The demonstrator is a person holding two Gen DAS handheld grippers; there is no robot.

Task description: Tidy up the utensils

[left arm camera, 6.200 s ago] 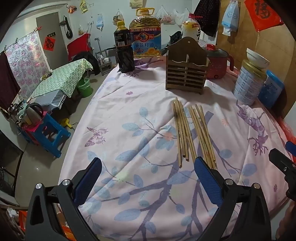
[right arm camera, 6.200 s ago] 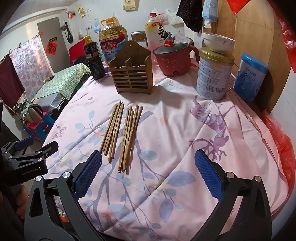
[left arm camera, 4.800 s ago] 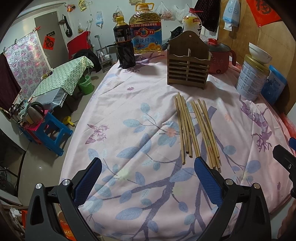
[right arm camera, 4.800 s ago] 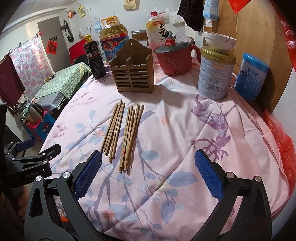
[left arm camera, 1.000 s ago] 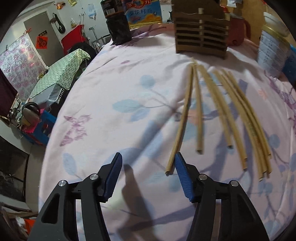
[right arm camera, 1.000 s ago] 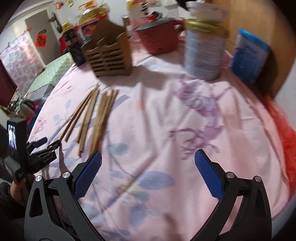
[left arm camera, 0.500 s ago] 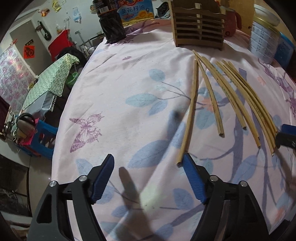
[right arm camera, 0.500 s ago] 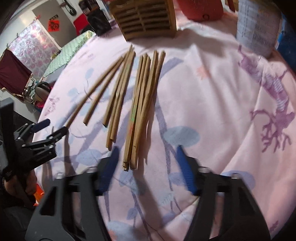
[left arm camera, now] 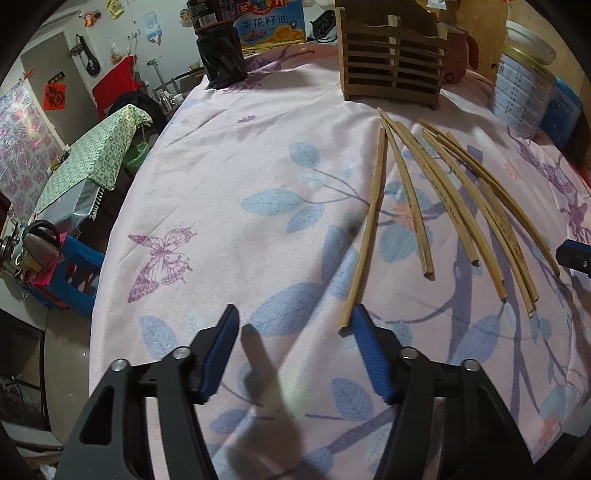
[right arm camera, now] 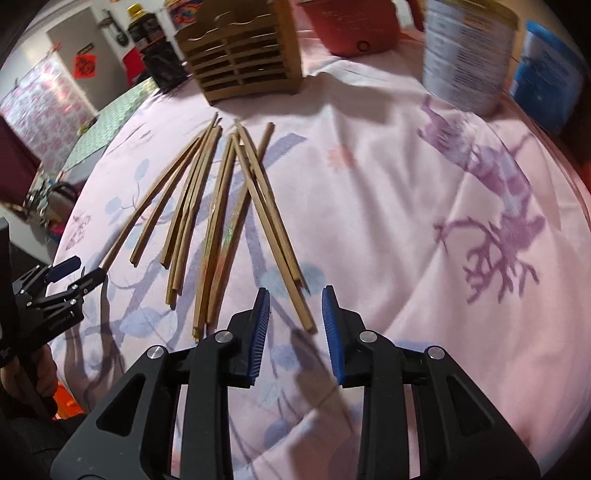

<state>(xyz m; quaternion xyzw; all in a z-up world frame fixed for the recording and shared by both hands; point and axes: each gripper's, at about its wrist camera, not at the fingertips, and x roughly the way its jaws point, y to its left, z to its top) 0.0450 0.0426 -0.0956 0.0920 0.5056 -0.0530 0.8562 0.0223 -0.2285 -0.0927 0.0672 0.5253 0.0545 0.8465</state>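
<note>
Several bamboo chopsticks (left arm camera: 448, 206) lie fanned out on the pink floral tablecloth (left arm camera: 229, 192), in front of a slatted wooden utensil holder (left arm camera: 393, 72). My left gripper (left arm camera: 293, 334) is open and low over the cloth; the near end of the leftmost chopstick (left arm camera: 364, 243) lies just inside its right finger. My right gripper (right arm camera: 295, 314) is partly open around the near ends of the rightmost chopsticks (right arm camera: 275, 229), which angle across the pile (right arm camera: 207, 221). The holder also shows in the right wrist view (right arm camera: 240, 55). The left gripper shows at the left edge of the right wrist view (right arm camera: 68, 275).
A dark bottle (left arm camera: 221, 55) and an oil jug (left arm camera: 273, 22) stand at the back left. A red pot (right arm camera: 351, 26), a tall tin (right arm camera: 465, 55) and a blue container (right arm camera: 550, 70) stand at the back right. The table edge drops off on the left.
Both grippers have dropped low to the chopsticks' near ends. The right gripper's jaws have narrowed around two chopsticks, which now angle across the pile. The left gripper has narrowed slightly.
</note>
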